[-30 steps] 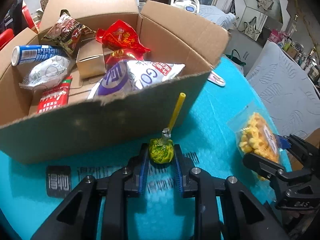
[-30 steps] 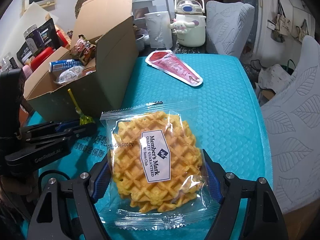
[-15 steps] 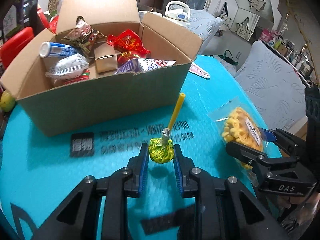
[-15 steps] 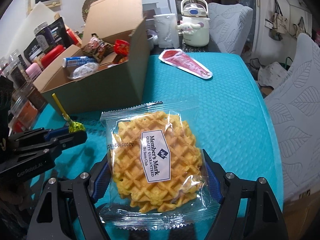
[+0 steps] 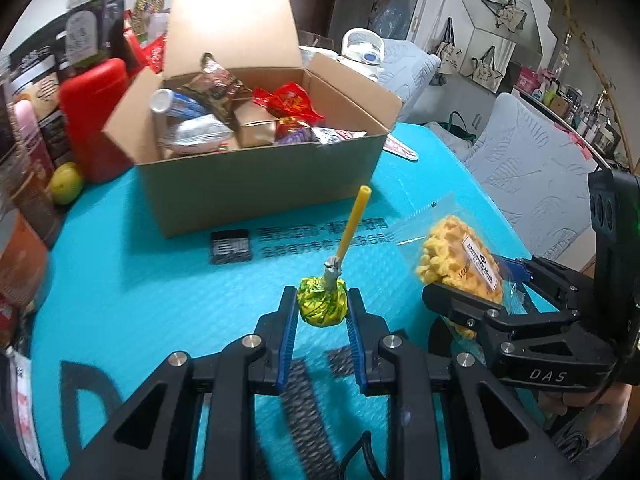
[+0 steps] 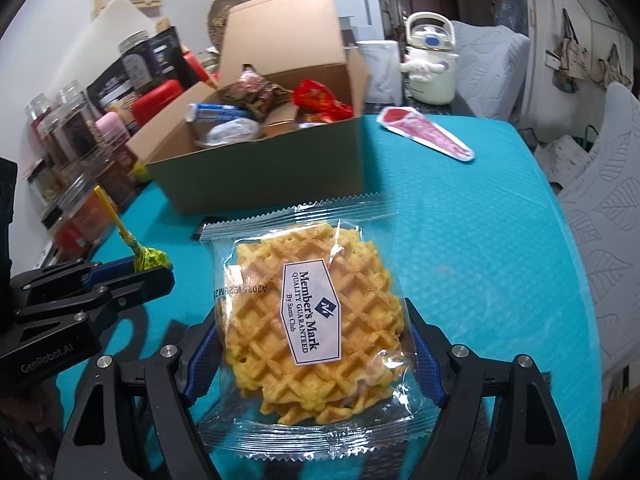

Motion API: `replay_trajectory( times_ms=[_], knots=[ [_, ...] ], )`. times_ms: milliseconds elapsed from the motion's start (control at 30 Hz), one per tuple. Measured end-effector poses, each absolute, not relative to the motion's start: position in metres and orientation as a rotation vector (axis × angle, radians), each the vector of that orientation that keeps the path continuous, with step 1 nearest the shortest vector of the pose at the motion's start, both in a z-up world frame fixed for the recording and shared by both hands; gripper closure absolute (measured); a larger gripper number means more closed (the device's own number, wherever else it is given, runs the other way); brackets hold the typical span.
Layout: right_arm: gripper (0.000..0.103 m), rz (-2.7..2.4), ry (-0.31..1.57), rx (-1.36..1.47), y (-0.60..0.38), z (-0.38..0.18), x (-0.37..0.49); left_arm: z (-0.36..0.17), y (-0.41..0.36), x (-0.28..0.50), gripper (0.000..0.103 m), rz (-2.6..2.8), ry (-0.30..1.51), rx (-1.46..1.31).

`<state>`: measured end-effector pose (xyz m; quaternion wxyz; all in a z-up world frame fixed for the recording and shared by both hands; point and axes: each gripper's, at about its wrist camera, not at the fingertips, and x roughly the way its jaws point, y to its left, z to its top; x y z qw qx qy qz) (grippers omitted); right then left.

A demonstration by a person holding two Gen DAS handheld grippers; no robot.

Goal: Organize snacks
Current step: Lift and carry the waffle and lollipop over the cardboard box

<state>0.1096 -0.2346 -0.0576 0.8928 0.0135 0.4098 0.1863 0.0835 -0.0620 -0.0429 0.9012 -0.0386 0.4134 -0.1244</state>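
Observation:
My left gripper (image 5: 322,312) is shut on a lollipop (image 5: 323,300) in a yellow-green wrapper, its yellow stick pointing up and away. The lollipop (image 6: 150,260) and left gripper (image 6: 132,274) also show at the left of the right wrist view. My right gripper (image 6: 312,344) is shut on a clear-wrapped waffle pack (image 6: 310,312) with a white label; that waffle pack (image 5: 460,264) hangs right of the lollipop in the left wrist view. Both are held above the teal table (image 5: 140,280). Farther back stands an open cardboard box (image 5: 260,184) holding several snacks.
A red-and-white flat packet (image 6: 428,138) lies on the table right of the box. Jars, a red container (image 5: 94,120) and a green fruit (image 5: 66,182) crowd the left edge. A white kettle (image 6: 430,64) stands behind. Grey chairs (image 6: 600,216) sit to the right.
Both grippers have drawn back from the box with their loads still held; the box now looks smaller and farther, and more teal table shows in front of it.

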Motion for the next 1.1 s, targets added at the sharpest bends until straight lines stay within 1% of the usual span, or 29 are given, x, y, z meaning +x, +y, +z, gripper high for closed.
replay_trajectory(
  times_ms=[367, 600, 867, 1100],
  knots=[
    [0.023, 0.466, 0.808, 0.035, -0.188, -0.042, 0.084, -0.022, -0.024, 0.048, 0.079, -0.222, 0.792, -0.086],
    [0.023, 0.498, 0.766, 0.025, -0.173, -0.021, 0.069, 0.001, -0.002, 0.027, 0.079, -0.190, 0.714, -0.103],
    [0.023, 0.514, 0.696, -0.009, -0.161, 0.012, 0.069, 0.030, 0.008, 0.027, 0.079, -0.188, 0.636, -0.093],
    [0.023, 0.492, 0.656, -0.022, -0.159, 0.034, 0.091, 0.051, 0.012, 0.051, 0.079, -0.216, 0.596, -0.090]
  ],
)
